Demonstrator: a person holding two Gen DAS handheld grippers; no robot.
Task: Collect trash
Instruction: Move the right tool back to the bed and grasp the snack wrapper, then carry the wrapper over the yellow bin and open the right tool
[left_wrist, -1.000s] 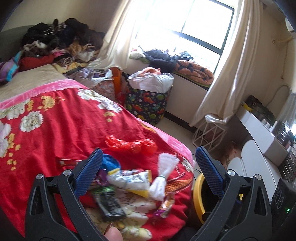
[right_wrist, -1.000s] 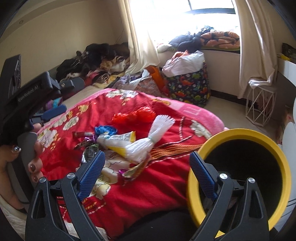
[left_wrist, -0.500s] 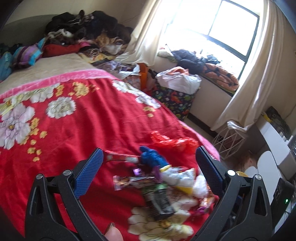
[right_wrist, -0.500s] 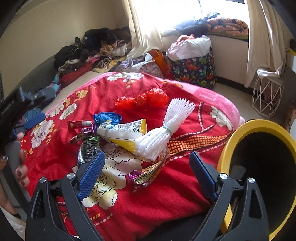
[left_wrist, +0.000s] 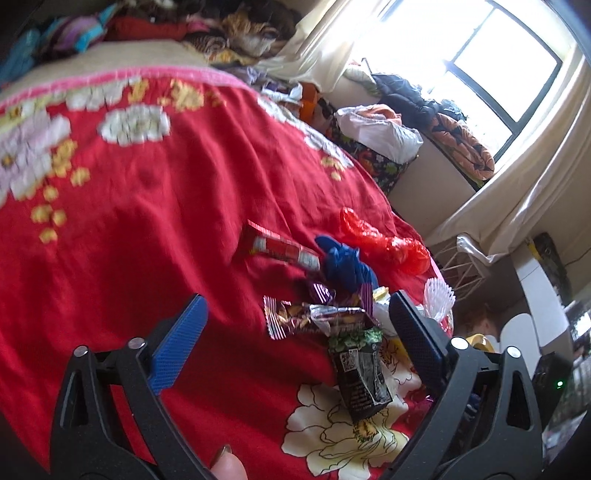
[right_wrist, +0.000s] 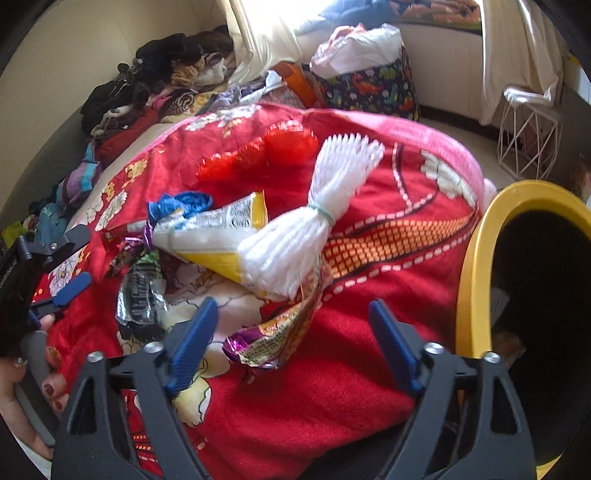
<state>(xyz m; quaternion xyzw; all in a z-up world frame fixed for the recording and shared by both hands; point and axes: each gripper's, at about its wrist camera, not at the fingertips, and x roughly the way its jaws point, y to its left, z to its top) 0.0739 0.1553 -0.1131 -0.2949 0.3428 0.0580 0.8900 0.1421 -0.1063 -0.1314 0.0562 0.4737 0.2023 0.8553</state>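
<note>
Several pieces of trash lie on a red flowered blanket. In the left wrist view I see a dark wrapper, a shiny snack wrapper, a red wrapper, a blue bag and a red plastic bag. My left gripper is open just above the wrappers. In the right wrist view a bundle of white plastic forks lies on a white and yellow packet, above a purple-gold wrapper. My right gripper is open around that wrapper. A yellow-rimmed bin stands at the right.
Piles of clothes lie at the far end of the bed. A patterned bag with a white sack stands by the window. A white wire stool stands near the curtain. My left gripper shows in the right wrist view.
Both grippers have moved down and closer to the trash. The left view has swung left, away from the bin. The right gripper's jaws now flank the purple-gold wrapper.
</note>
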